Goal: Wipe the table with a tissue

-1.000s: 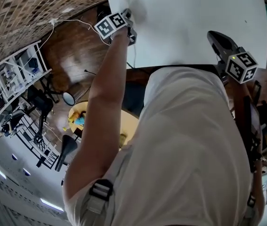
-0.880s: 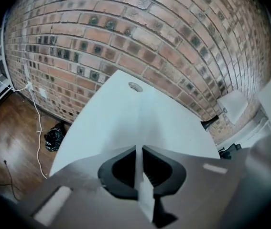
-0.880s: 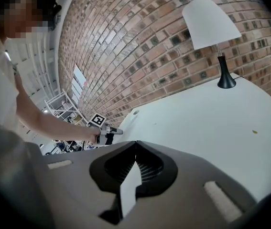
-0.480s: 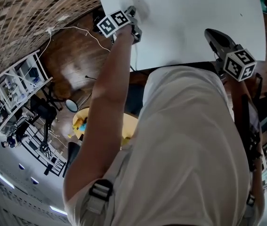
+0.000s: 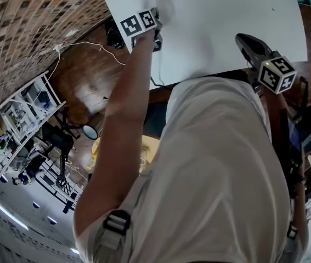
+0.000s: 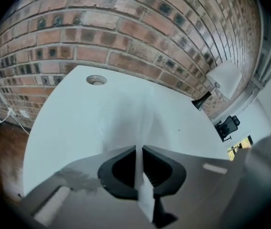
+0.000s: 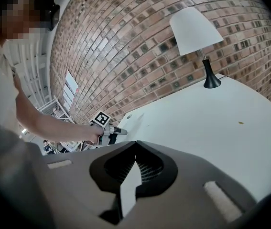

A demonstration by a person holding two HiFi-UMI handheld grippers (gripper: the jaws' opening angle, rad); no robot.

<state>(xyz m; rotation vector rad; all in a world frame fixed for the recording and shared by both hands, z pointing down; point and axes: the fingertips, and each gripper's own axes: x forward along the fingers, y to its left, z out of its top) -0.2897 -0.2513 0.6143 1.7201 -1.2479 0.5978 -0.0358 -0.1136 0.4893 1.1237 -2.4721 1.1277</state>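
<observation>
1. Tissue grip first: on my feed the left gripper point(image 6: 138, 149) has its two dark jaws clenched on a thin white paper tissue point(image 6: 142, 111), which runs out ahead of the tips as a pale, folded sheet.
2. That tissue reaches down onto the round white table point(image 6: 63, 128), near the table's left rim as the head view frames it. It is white on white, so I trace it only by its grey shading and cannot tell how much of it lies flat.
3. In the head view I see the person's bare left arm point(image 5: 122, 119) stretched out to the table's left rim, with that gripper's marker cube right at the rim.
4. The right gripper point(image 7: 135, 144) has its jaws pressed together with nothing between them. It hangs over the table's near edge, well apart from the tissue.
5. A small round grey cable hole point(image 6: 96, 80) sits in the table top close to its far edge.
6. A lamp with a white cone shade and a black stem point(image 7: 195, 30) stands on the table at its far rim.
7. A red-brown brick wall point(image 6: 102, 27) rises just behind the table's far edge.
8. A black office chair point(image 6: 228, 124) stands off the table's right side, well apart from it.
</observation>
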